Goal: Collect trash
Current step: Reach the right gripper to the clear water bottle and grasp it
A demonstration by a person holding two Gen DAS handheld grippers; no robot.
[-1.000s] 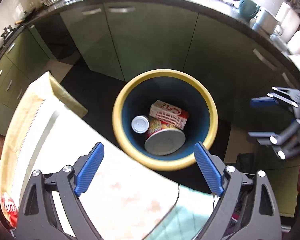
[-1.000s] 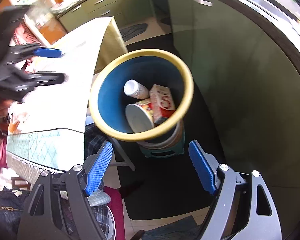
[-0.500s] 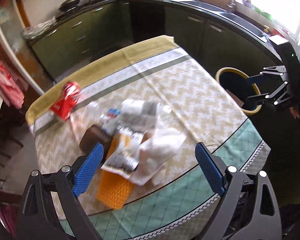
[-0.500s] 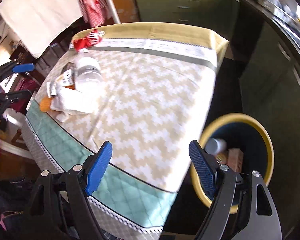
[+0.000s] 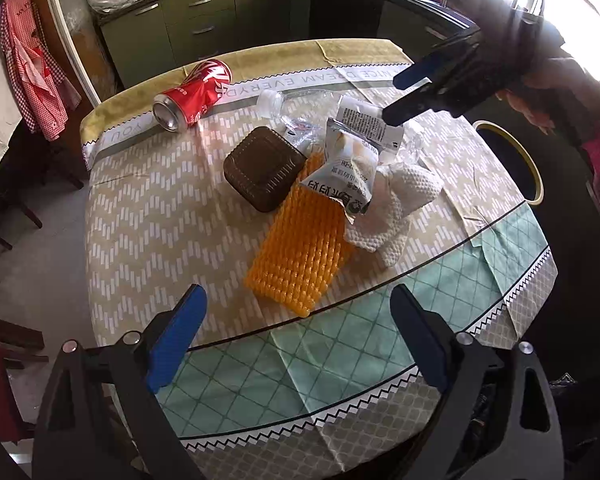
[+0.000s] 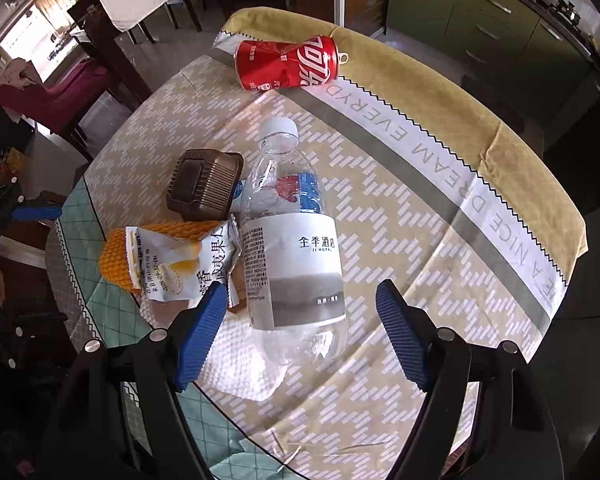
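Trash lies on the table: a red can [image 5: 194, 94] [image 6: 290, 64], a clear plastic bottle [image 6: 294, 240], a brown plastic tray [image 5: 263, 168] [image 6: 206, 190], an orange foam net [image 5: 300, 256], a snack wrapper [image 5: 350, 164] [image 6: 176, 264] and a white paper towel [image 5: 396, 208] [image 6: 244, 360]. My left gripper [image 5: 296, 340] is open and empty above the table's near edge, short of the net. My right gripper [image 6: 300, 332] is open, low over the bottle's base end; it also shows in the left wrist view [image 5: 404, 94] above the wrapper.
The yellow-rimmed bin [image 5: 516, 160] stands beside the table's right edge. Green kitchen cabinets [image 5: 204, 24] line the far side. Dark chairs [image 6: 100, 52] and a red-cushioned seat [image 6: 48, 100] stand around the table. The tablecloth [image 5: 148, 216] hangs over the edges.
Both grippers swung away from the bin to the table. The right gripper came down close over the bottle; the left now faces the trash pile from the near edge.
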